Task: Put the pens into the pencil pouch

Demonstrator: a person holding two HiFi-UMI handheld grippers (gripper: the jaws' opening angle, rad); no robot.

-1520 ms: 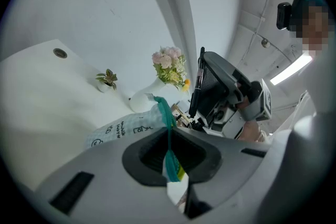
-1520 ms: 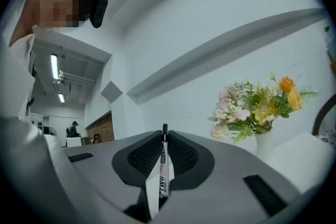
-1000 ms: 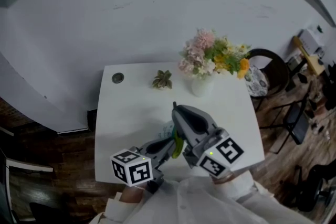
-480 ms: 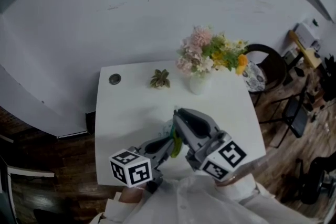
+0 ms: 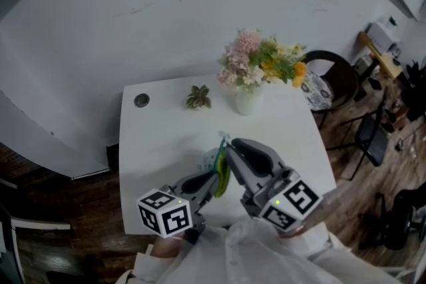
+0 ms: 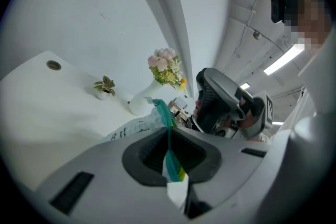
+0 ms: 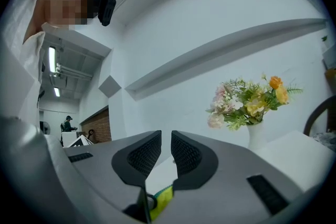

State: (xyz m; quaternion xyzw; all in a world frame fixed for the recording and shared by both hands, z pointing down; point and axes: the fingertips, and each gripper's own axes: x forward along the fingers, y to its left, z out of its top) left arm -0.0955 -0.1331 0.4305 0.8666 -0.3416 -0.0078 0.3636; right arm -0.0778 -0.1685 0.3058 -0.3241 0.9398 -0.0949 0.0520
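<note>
A white printed pencil pouch (image 6: 135, 125) with a teal zip edge and a yellow-green end hangs over the white table (image 5: 156, 143) near its front. My left gripper (image 6: 169, 138) is shut on that teal edge; in the head view it (image 5: 212, 184) reaches in from the lower left. My right gripper (image 5: 227, 143) hovers just right of the pouch (image 5: 213, 161). Its jaws stand a narrow slit apart in the right gripper view (image 7: 166, 140), with only the table showing between the pads. The pouch's yellow-green end (image 7: 161, 200) lies below them. No pen is in view.
A white vase of pink and yellow flowers (image 5: 247, 102) stands at the table's back right. A small potted plant (image 5: 198, 98) and a round grommet (image 5: 141, 100) sit along the back edge. A dark chair (image 5: 336, 80) stands off the right side.
My right gripper has drifted a little to the right and toward me. The left gripper and the pouch stay where they were.
</note>
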